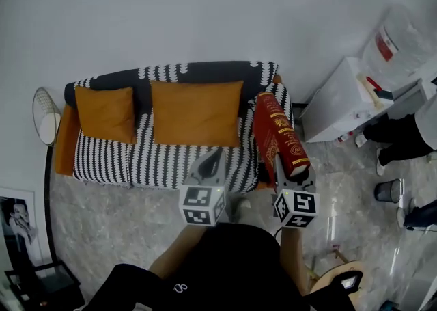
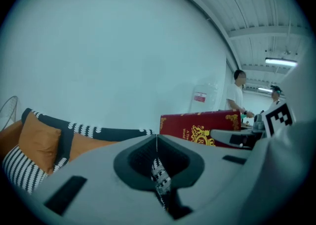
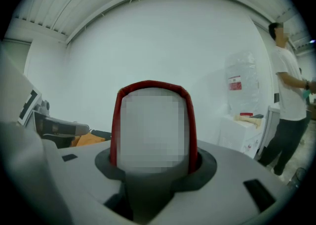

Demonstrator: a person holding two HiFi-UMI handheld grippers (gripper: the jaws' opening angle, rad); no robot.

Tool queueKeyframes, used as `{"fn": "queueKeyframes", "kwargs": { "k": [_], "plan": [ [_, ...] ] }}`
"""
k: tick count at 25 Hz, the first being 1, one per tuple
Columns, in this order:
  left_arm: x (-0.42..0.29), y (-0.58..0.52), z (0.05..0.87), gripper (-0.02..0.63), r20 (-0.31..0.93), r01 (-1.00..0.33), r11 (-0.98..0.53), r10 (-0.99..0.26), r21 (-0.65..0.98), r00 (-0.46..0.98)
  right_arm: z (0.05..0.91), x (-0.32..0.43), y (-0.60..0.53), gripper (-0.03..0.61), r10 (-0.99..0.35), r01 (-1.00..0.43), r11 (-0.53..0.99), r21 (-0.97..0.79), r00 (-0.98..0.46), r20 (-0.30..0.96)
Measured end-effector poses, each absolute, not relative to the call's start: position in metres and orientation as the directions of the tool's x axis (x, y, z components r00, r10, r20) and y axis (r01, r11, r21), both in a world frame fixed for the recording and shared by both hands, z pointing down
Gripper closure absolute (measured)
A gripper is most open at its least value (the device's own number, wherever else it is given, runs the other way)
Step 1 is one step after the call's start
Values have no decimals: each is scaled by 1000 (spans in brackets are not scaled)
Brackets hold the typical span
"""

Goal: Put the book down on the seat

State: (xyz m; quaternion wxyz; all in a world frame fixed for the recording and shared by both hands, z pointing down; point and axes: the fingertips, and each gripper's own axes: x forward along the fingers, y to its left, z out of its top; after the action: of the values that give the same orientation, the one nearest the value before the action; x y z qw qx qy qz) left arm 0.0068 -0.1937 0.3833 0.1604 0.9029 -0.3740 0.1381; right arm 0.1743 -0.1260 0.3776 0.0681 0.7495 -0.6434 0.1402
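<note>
I hold a red book with gold print (image 1: 276, 135) upright over the sofa's right end, my right gripper (image 1: 285, 174) shut on its lower end. In the right gripper view the book's red cover (image 3: 116, 120) stands between the jaws of that gripper (image 3: 154, 169); a mosaic patch hides its end face. The sofa seat (image 1: 164, 159) is black-and-white patterned, with two orange cushions (image 1: 196, 111) against the backrest. My left gripper (image 1: 210, 160) hovers over the seat's front edge, shut and empty. In the left gripper view the book (image 2: 200, 127) shows to the right beyond the shut left gripper (image 2: 157, 142).
A white cabinet (image 1: 338, 101) stands right of the sofa, with people's legs (image 1: 392, 135) and a small bin (image 1: 387, 191) beyond it. A round wire object (image 1: 46, 115) sits at the sofa's left end. A person (image 3: 289, 95) stands at the right in the right gripper view.
</note>
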Motion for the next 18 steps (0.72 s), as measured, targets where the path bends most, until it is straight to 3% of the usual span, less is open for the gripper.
{"fn": "queueKeyframes", "kwargs": {
  "k": [18],
  "plan": [
    [30, -213, 388, 601, 379, -724, -658, -629, 205, 679, 378, 181, -160, 353, -945, -996, -85, -29, 71, 318]
  ]
}}
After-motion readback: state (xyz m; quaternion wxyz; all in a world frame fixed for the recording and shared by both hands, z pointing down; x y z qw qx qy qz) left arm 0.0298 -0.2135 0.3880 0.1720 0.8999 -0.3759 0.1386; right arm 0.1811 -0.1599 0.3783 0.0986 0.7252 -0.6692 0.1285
